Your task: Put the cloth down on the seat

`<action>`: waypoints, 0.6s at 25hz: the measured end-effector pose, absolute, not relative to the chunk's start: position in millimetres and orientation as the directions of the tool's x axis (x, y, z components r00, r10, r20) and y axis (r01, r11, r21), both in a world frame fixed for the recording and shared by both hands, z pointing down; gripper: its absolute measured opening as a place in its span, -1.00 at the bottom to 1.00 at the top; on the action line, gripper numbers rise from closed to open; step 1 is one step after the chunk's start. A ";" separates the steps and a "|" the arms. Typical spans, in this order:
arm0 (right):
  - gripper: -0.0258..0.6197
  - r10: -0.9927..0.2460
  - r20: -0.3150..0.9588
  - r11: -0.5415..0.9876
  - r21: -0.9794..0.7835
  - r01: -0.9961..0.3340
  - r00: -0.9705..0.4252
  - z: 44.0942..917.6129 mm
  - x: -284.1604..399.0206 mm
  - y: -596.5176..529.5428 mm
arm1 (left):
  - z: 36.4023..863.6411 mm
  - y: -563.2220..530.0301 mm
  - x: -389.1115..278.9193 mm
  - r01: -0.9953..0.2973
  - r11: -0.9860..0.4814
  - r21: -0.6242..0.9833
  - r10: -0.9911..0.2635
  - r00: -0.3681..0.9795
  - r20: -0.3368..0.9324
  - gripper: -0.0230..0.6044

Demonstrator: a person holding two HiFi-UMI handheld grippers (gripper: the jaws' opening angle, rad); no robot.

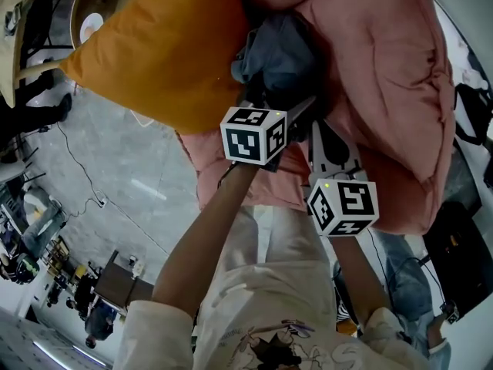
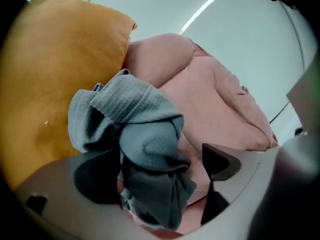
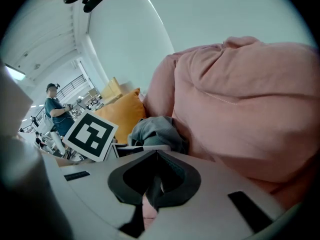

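Cloth [image 2: 145, 134], crumpled grey ribbed fabric, lies on pink padded seat [image 2: 220, 104], just beside orange fabric cushion [image 2: 45, 84] resting on seat. My left gripper [image 2: 160, 174]: jaws wide apart over seat, cloth between them, unpinched. My right gripper [image 3: 152, 186]: jaws pressed together, near seat front.

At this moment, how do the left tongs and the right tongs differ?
The left tongs stand wide apart; the right tongs are closed together. The grey cloth lies between the left tongs, unclamped, while the right tongs show nothing between them and sit short of it. Shared: both point toward the pink seat where the cloth rests.
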State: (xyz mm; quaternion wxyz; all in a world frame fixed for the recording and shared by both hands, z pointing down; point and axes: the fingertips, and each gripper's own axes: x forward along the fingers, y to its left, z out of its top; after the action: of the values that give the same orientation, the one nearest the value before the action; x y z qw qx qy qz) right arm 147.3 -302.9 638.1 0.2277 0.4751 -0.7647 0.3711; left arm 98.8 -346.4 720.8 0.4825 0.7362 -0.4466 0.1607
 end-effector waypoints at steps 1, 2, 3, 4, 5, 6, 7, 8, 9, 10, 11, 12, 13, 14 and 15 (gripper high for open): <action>-0.86 -0.561 0.698 0.273 -0.351 -0.896 -0.445 634.8 147.4 -299.6 | 717.2 -341.0 101.1 -0.808 -0.136 0.573 -0.499 0.556 0.665 0.72; -0.86 -0.564 0.695 0.275 -0.351 -0.895 -0.446 631.3 147.3 -295.8 | 714.0 -334.6 103.5 -0.804 -0.138 0.579 -0.492 0.563 0.664 0.72; -0.86 -0.566 0.692 0.278 -0.351 -0.894 -0.448 627.5 146.2 -292.3 | 710.7 -328.0 104.7 -0.802 -0.142 0.581 -0.484 0.568 0.666 0.72; -0.86 -0.570 0.688 0.282 -0.351 -0.893 -0.451 623.3 143.4 -289.4 | 707.0 -321.9 103.8 -0.803 -0.150 0.577 -0.478 0.570 0.668 0.72; -0.86 -0.574 0.682 0.288 -0.351 -0.891 -0.454 619.1 138.9 -287.0 | 702.7 -316.5 100.4 -0.806 -0.159 0.571 -0.475 0.569 0.671 0.72; -0.86 -0.579 0.675 0.293 -0.351 -0.889 -0.457 615.1 133.1 -285.2 | 698.1 -311.7 95.0 -0.809 -0.167 0.564 -0.474 0.568 0.673 0.72; -0.86 -0.585 0.668 0.298 -0.351 -0.888 -0.461 611.5 126.9 -283.7 | 693.2 -307.4 88.6 -0.811 -0.173 0.560 -0.476 0.566 0.673 0.72; -0.86 -0.591 0.661 0.303 -0.350 -0.886 -0.463 608.0 121.4 -282.4 | 688.1 -303.3 82.5 -0.811 -0.175 0.558 -0.479 0.565 0.672 0.72; -0.86 -0.597 0.654 0.307 -0.348 -0.886 -0.464 604.5 117.4 -281.0 | 682.6 -299.0 77.7 -0.810 -0.177 0.559 -0.481 0.567 0.669 0.72; -0.86 -0.604 0.648 0.310 -0.345 -0.886 -0.464 600.8 115.0 -279.4 | 676.6 -294.5 74.6 -0.806 -0.179 0.564 -0.482 0.571 0.664 0.72; -0.86 -0.610 0.644 0.310 -0.343 -0.887 -0.462 596.7 113.6 -277.4 | 670.3 -290.1 72.2 -0.801 -0.180 0.571 -0.483 0.577 0.658 0.72; -0.86 -0.617 0.640 0.308 -0.340 -0.888 -0.459 591.9 112.0 -275.3 | 663.6 -286.1 69.5 -0.796 -0.182 0.578 -0.485 0.583 0.652 0.71; -0.86 -0.622 0.636 0.308 -0.337 -0.890 -0.457 586.6 109.9 -272.9 | 656.8 -282.4 66.2 -0.791 -0.182 0.584 -0.488 0.588 0.645 0.71; -0.86 -0.626 0.633 0.309 -0.335 -0.890 -0.456 580.9 107.3 -270.2 | 650.1 -278.6 62.6 -0.787 -0.182 0.590 -0.492 0.592 0.638 0.71; -0.86 -0.629 0.629 0.312 -0.334 -0.890 -0.456 575.0 104.6 -267.5 | 643.6 -274.7 59.3 -0.782 -0.182 0.596 -0.495 0.597 0.631 0.71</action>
State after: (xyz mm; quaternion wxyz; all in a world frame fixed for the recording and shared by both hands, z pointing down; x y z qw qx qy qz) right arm 104.6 -267.5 575.0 0.1957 0.4833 -0.7859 0.3325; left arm 59.3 -274.7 643.6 0.4793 0.7540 -0.4234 0.1495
